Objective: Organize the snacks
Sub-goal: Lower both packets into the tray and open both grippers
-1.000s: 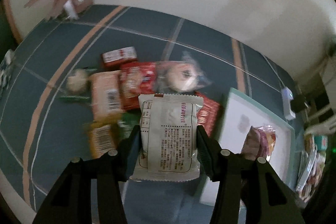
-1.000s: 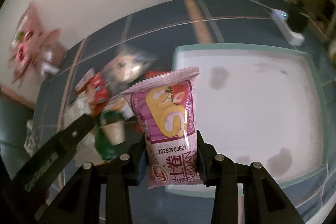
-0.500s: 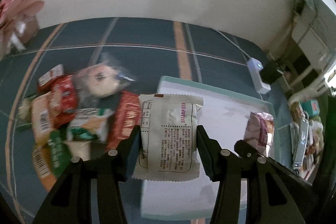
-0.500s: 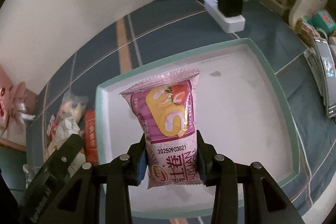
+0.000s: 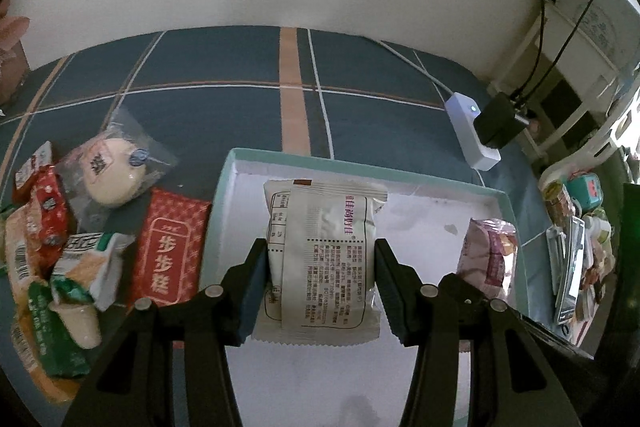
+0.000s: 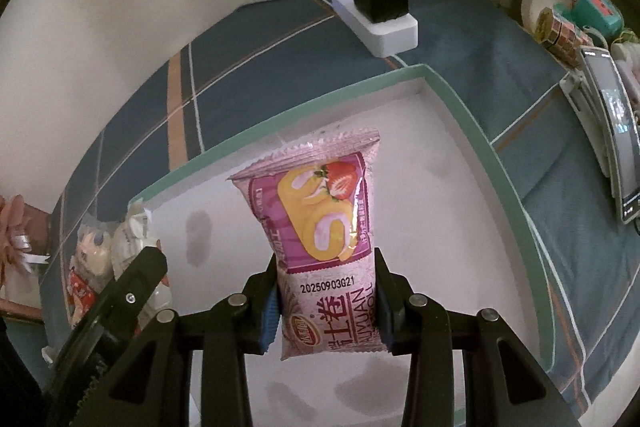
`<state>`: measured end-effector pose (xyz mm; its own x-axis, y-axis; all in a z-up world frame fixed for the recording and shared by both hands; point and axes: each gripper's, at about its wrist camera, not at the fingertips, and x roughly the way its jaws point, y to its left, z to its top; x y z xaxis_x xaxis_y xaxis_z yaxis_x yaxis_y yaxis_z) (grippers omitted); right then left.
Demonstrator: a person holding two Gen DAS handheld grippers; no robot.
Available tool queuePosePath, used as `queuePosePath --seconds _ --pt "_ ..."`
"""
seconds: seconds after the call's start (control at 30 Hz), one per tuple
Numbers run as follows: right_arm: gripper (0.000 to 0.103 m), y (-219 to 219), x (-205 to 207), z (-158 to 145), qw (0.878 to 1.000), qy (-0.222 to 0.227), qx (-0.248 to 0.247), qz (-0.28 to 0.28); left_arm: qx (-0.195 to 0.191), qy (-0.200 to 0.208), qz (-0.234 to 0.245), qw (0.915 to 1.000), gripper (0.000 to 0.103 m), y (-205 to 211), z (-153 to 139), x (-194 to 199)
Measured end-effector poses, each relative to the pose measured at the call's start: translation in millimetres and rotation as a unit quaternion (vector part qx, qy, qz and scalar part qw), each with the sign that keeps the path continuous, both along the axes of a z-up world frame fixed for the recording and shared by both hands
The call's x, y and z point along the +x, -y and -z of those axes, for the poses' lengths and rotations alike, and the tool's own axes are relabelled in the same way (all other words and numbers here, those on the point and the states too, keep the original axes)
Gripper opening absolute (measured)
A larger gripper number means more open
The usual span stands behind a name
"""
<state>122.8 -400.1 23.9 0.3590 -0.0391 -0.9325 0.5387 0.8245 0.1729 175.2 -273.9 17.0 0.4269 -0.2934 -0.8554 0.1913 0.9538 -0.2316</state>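
My left gripper (image 5: 320, 291) is shut on a white snack packet (image 5: 322, 255) with printed text, held above the near left part of a white tray with a teal rim (image 5: 360, 163). My right gripper (image 6: 326, 301) is shut on a pink strawberry-roll packet (image 6: 320, 227), held above the same tray (image 6: 460, 99). In the left wrist view the pink packet (image 5: 490, 251) shows at the tray's right side. In the right wrist view the left gripper's arm (image 6: 120, 303) shows at lower left.
A pile of loose snacks lies left of the tray: a red packet (image 5: 168, 251), a clear-wrapped bun (image 5: 114, 175), green and orange packets (image 5: 52, 327). A white power strip (image 6: 380, 23) with a black adapter sits behind the tray. Phones and clutter (image 6: 608, 123) lie to the right.
Both grippers have moved right from over the snack pile to over the tray, each still holding its packet. The tray now fills the view below them.
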Motion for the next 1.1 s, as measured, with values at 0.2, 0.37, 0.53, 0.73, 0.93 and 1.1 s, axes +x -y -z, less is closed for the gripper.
queuePosePath --seconds 0.2,0.37,0.53,0.73,0.93,1.1 --pt "0.041 4 5 0 1.0 0.007 -0.011 -0.001 -0.003 -0.007 0.0 1.0 0.053 4 9 6" --pt "0.042 4 4 -1 1.0 0.003 -0.021 0.002 -0.012 -0.015 -0.006 0.9998 0.069 -2 9 10" --pt "0.042 5 5 1 1.0 -0.007 -0.016 0.005 -0.019 -0.024 -0.018 0.9994 0.069 -13 1 11" --pt "0.07 -1 6 -7 0.999 -0.016 -0.03 -0.002 0.038 -0.049 -0.034 0.9975 0.083 -25 -10 10" --pt "0.083 -6 4 -10 0.999 -0.027 -0.043 -0.003 0.05 -0.05 -0.066 0.9953 0.092 -51 -23 3" --pt "0.102 -10 -2 -13 0.999 -0.03 -0.044 -0.003 0.066 -0.044 -0.111 0.9907 0.099 -79 -28 -1"
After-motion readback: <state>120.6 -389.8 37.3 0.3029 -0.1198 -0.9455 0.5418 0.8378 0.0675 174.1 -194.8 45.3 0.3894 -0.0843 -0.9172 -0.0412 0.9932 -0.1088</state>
